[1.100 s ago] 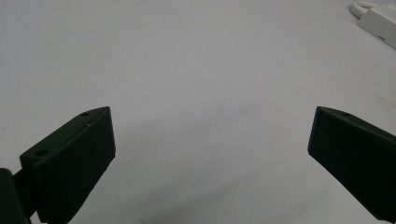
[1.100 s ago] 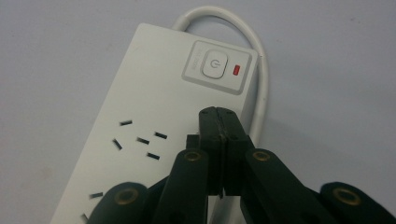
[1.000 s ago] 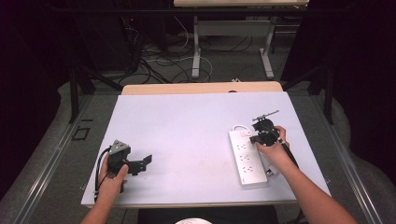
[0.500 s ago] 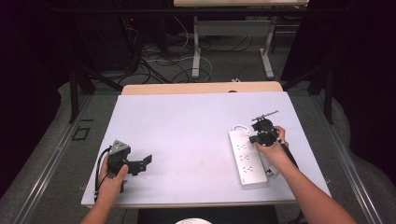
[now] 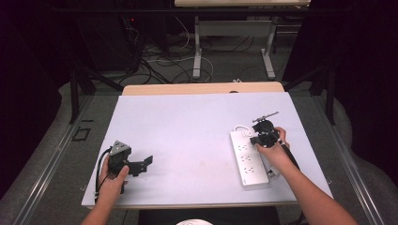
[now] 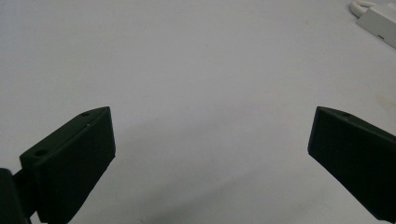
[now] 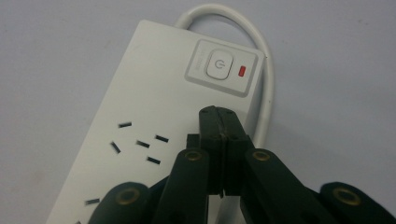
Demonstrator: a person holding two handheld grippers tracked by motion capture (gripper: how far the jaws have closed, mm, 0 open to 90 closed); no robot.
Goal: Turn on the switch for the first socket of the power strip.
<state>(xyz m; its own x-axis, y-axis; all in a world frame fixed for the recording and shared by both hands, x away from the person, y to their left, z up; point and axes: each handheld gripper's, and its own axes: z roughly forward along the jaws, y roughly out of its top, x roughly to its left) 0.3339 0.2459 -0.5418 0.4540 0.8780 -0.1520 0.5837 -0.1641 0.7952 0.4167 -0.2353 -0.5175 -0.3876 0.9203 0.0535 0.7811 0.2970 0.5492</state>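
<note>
White power strip (image 7: 154,107), red light (image 7: 242,71); black right gripper (image 7: 219,114); pale table (image 5: 187,126).

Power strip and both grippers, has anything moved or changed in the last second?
Nothing has visibly changed. The right gripper stays shut, poised over the power strip just below its switch; the left gripper stays open, resting on the table at the near left.

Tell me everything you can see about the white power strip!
The power strip is a long white bar, plastic by its look, lying flat on the table near its right edge. One end has a square power button with a small red light beside it. Dark socket slots run along its top. A white cord loops out of the button end. The shut right gripper points at it just below the button; whether it touches is unclear.
</note>
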